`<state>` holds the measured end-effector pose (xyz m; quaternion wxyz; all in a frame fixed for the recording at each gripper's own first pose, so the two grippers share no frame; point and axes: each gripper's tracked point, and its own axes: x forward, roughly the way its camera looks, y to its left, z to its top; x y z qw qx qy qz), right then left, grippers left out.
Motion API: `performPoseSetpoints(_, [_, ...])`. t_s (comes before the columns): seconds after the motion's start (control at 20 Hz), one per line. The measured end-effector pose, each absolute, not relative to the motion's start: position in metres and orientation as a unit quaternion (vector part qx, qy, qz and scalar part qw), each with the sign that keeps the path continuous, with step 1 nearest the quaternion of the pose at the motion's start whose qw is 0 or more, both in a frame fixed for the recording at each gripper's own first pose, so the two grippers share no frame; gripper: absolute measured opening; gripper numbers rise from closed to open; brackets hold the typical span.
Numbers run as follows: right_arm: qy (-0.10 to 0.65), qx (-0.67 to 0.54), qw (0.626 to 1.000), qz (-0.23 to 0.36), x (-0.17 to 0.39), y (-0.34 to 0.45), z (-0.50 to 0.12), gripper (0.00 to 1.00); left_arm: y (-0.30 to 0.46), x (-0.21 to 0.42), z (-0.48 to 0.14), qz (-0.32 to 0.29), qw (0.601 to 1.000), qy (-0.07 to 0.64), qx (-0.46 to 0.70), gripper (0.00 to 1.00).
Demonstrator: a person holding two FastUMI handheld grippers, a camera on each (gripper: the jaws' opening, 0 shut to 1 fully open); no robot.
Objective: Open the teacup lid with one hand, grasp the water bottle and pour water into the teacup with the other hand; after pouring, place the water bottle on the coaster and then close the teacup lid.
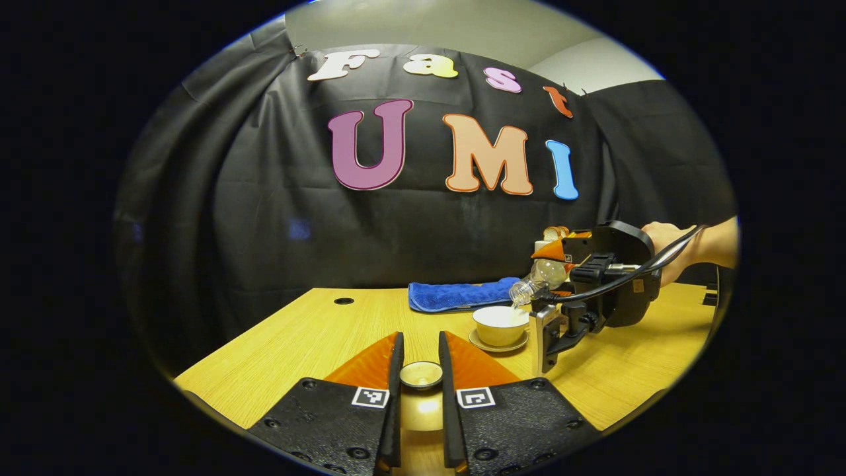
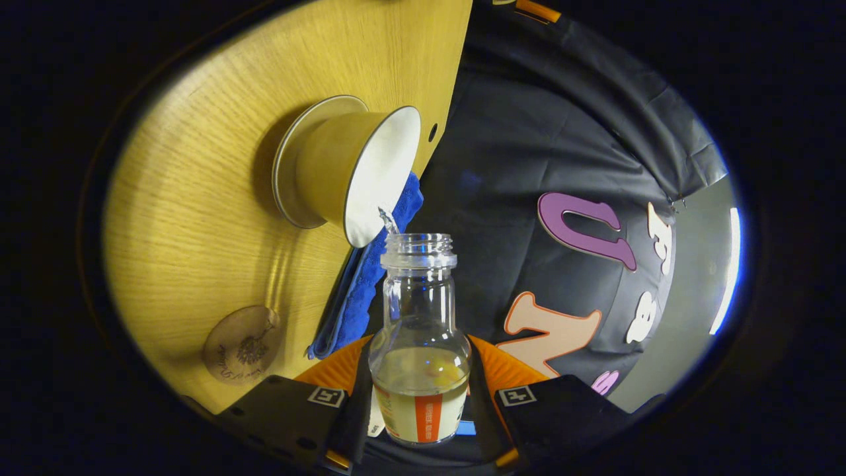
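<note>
Left gripper view showed the left gripper (image 1: 421,370) low over the wooden table (image 1: 284,344), its jaws clamped on the teacup lid (image 1: 421,374), held well apart from the teacup (image 1: 500,324). The teacup stood open on its saucer (image 1: 497,345), just in front of a folded blue towel (image 1: 456,295). The right gripper (image 1: 552,274), held by a person's hand (image 1: 664,248), tipped the water bottle (image 1: 538,281) mouth-down over the cup. In the right gripper view, the jaws pressed on the bottle's lower body, and a thin stream of water (image 2: 388,221) ran from its mouth to the cup's rim. A round coaster (image 2: 241,344) lay on the table near the towel's end; its printed design was too small to make out.
</note>
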<state>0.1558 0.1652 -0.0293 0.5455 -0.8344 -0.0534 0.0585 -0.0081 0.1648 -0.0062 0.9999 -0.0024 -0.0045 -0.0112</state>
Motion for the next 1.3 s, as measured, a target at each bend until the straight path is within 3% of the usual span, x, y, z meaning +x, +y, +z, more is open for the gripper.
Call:
performPoseSetpoints(0.65, [-0.113,-0.889,0.441,0.048,0.154,0.186,0.001,0.7,0.165,-0.008,-0.006,-0.011,1.0,-0.005,-0.002,0.23])
performPoseSetpoints(1.3, [-0.126,-0.894,0.425,0.057,0.152,0.192,0.002,0.7,0.165,-0.008,-0.006,-0.009,1.0,-0.004,-0.002,0.22])
